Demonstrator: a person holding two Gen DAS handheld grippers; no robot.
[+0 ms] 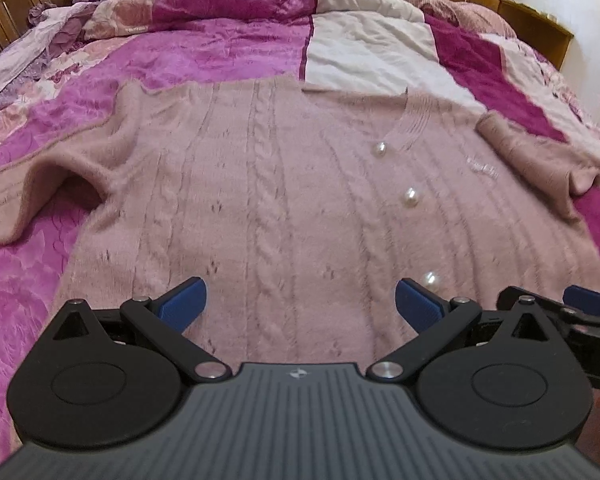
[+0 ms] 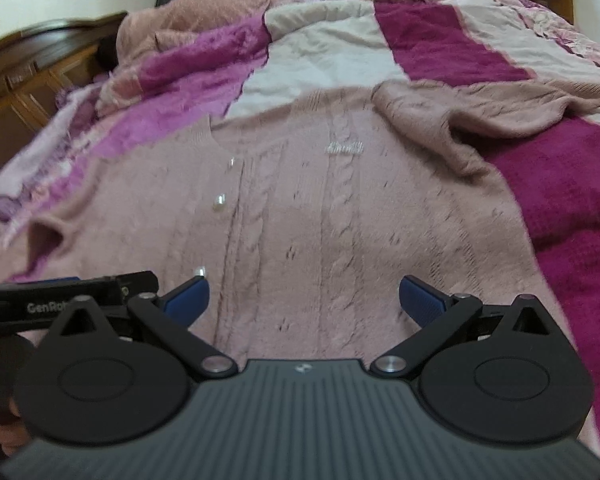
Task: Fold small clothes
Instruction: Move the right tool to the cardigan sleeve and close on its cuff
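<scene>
Hovering side by side, your left tongs (image 1: 300,300) and right tongs (image 2: 303,298) gape empty above the pink cardigan (image 1: 284,184) spread flat on the bed (image 1: 228,44).

Cardigan (image 1: 268,184) dusty pink, cable-knit pattern, pearl-white buttons (image 1: 410,197). Quilt (image 1: 228,52) under cardigan: magenta, pale pink and white patchwork, rose quilting. Gripper pads (image 1: 182,300) blue, black arms. Brown wood headboard (image 1: 480,4) beyond quilt.
</scene>
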